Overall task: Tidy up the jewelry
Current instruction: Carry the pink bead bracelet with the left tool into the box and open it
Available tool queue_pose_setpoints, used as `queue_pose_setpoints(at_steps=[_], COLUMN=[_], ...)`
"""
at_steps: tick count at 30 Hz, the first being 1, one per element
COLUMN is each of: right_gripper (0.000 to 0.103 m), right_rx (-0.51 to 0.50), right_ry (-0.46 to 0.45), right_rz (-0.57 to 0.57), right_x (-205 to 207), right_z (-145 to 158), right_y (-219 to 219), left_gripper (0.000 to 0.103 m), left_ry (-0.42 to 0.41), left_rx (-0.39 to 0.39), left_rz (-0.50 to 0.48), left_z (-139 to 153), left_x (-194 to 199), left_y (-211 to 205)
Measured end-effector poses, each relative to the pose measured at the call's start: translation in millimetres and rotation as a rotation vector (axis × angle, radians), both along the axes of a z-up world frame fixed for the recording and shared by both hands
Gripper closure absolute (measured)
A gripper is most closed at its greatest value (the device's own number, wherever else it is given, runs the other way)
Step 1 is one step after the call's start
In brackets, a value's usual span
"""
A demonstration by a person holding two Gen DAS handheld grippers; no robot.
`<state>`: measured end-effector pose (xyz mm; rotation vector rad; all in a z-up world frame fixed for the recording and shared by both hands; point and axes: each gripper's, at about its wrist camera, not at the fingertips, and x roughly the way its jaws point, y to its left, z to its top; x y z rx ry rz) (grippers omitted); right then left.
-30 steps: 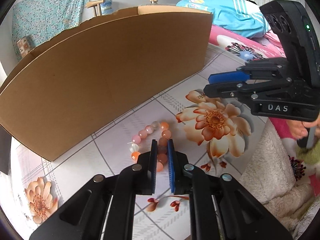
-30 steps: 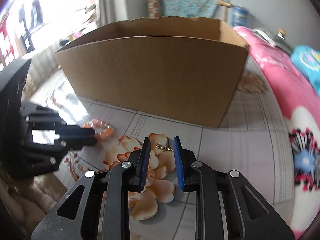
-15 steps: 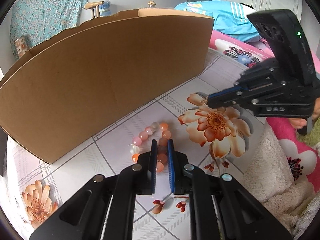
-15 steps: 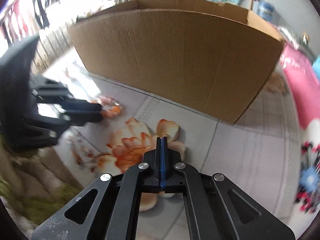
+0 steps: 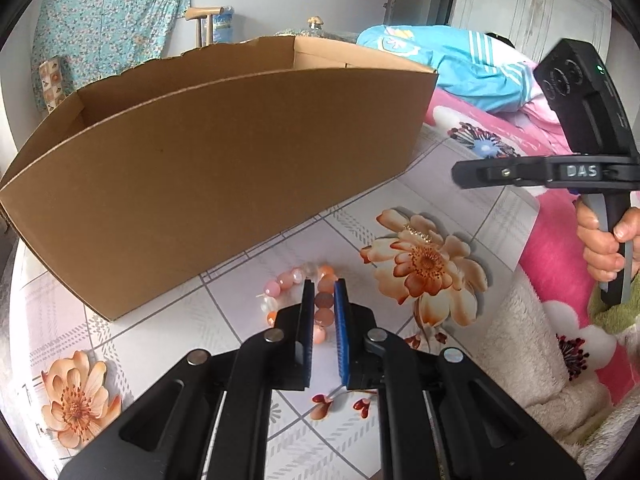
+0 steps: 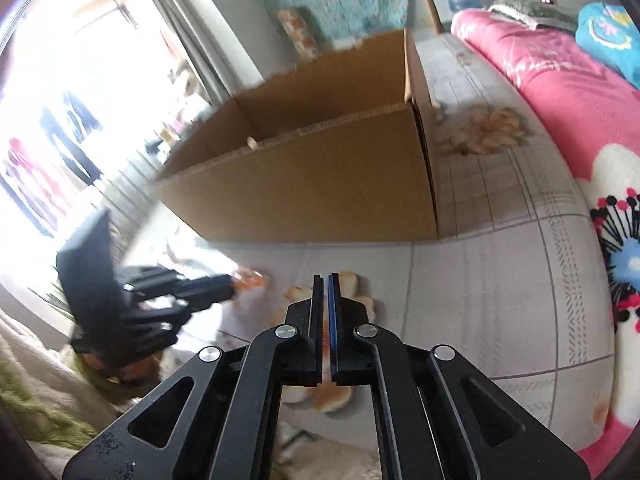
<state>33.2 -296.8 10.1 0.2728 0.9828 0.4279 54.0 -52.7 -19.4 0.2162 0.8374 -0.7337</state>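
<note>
A pink and orange bead bracelet (image 5: 296, 280) lies on the flowered cloth in front of the open cardboard box (image 5: 224, 168). My left gripper (image 5: 324, 292) is closed on its near side, with beads between the blue pads. A small gold jewelry piece (image 5: 418, 233) lies on the printed orange flower. My right gripper (image 5: 460, 174) hangs in the air above and to the right of it, jaws together. In the right wrist view the right gripper (image 6: 327, 280) is shut with nothing seen between the pads, the box (image 6: 320, 196) lies ahead and the bracelet (image 6: 250, 278) shows blurred at the left gripper's tips.
A pink flowered blanket (image 5: 560, 240) and a white fluffy cover (image 5: 520, 340) lie to the right. A blue jacket (image 5: 460, 64) lies behind the box. A bright window (image 6: 60, 100) is on the left of the right wrist view.
The right gripper closed, then rose off the cloth, leaving the gold piece lying on the flower. The left gripper stayed closed on the bracelet and lifted slightly.
</note>
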Motion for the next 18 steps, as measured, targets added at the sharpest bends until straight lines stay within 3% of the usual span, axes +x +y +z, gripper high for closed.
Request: queue_pose_setpoints(at_steps=[2,9,13,14,16,18], right_gripper=[0.080,0.080,0.087,0.096,0.102,0.103], right_rx=[-0.064,-0.277,-0.343,-0.363,-0.414,-0.368], right_ry=[0.030,0.114,0.112,0.105,0.095,0.119], right_rz=[0.028,0.156,0.186,0.188,0.195,0.164], right_x=[6,27,39,42,42,44], right_z=[-5,-21,-29,-29,-29,-29], right_y=[8,43,56,59,61,54], left_gripper=[0.094,0.094,0.094,0.094,0.094,0.094], left_ry=[-0.002,-0.021,-0.020,-0.019,-0.019,-0.020], left_rx=[0.020,0.045,0.044,0.044,0.045,0.039], left_rz=[-0.008,-0.005,0.001,0.001,0.003,0.006], left_z=[-2,-6,-8,-9,-10,-10], left_x=[-1,-6,-7,-7,-7,-8], left_y=[-3,-9,-10,-10,-11,-11])
